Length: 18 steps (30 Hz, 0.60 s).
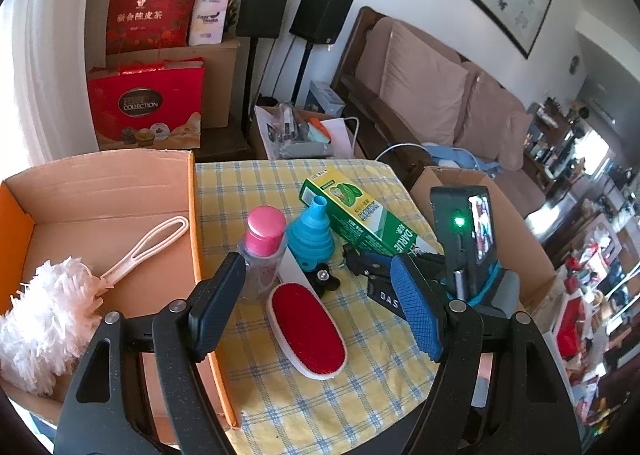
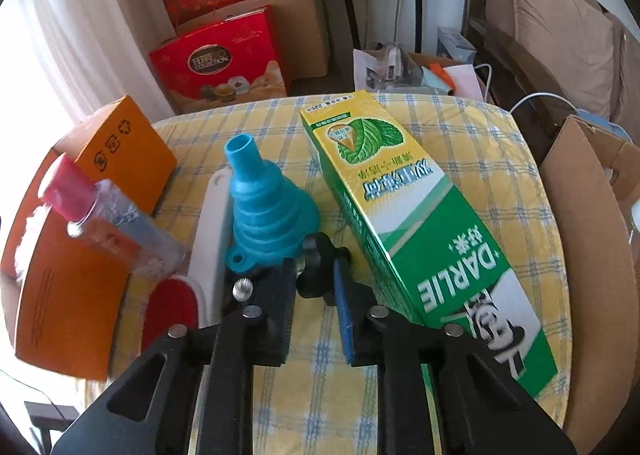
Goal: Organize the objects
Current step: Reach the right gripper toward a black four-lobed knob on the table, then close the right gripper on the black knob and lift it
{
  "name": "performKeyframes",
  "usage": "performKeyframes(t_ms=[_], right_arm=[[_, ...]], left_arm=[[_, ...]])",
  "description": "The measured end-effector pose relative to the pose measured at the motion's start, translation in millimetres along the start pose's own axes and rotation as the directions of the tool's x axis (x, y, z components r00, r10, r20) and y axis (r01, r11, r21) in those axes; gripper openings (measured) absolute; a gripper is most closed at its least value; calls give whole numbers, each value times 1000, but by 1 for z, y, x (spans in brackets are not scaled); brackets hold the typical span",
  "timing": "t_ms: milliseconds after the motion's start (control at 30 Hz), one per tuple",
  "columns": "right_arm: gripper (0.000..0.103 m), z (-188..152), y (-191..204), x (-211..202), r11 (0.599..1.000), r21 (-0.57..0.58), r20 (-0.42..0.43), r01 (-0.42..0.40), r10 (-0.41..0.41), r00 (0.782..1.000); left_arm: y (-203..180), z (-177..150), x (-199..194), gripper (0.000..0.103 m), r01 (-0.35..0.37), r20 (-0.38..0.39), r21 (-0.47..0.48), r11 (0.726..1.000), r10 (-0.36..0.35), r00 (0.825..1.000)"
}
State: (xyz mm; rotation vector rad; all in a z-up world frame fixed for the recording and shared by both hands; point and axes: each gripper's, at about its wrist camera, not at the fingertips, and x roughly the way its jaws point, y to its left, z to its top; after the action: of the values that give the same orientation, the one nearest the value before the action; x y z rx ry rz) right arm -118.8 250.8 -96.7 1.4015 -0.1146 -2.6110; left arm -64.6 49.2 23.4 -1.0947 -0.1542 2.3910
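Note:
On the yellow checked table lie a red lint brush, a clear bottle with a pink cap, a blue folding funnel and a green Darlie toothpaste box. My left gripper is open above the lint brush. In the right wrist view my right gripper has its jaws narrowly apart around a small black knobbed part, just in front of the funnel; a grip cannot be confirmed. The toothpaste box lies to its right, the bottle to its left.
An orange cardboard box at the left holds a white fluffy duster. Another open carton stands off the table's right edge. Red gift bags, speakers and a sofa stand behind.

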Motion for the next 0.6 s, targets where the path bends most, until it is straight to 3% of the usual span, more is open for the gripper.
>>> performKeyframes(t_ms=[333, 400, 433, 467, 600], right_arm=[[13, -39, 16, -30, 996, -66, -92, -62, 55, 994], [21, -40, 19, -36, 996, -68, -76, -53, 48, 996], [33, -39, 20, -39, 996, -70, -58, -52, 48, 997], [40, -37, 21, -41, 996, -71, -42, -50, 47, 998], [40, -22, 23, -37, 997, -53, -1, -65, 65, 998]], left_arm=[[-4, -8, -2, 72, 27, -20, -2, 1000, -27, 999], [-2, -9, -2, 72, 30, -24, -12, 999, -30, 999], [-2, -9, -2, 72, 30, -24, -15, 999, -30, 999], [-1, -9, -2, 72, 28, -25, -17, 999, -28, 999], [1, -10, -3, 72, 24, -23, -25, 999, -24, 999]])
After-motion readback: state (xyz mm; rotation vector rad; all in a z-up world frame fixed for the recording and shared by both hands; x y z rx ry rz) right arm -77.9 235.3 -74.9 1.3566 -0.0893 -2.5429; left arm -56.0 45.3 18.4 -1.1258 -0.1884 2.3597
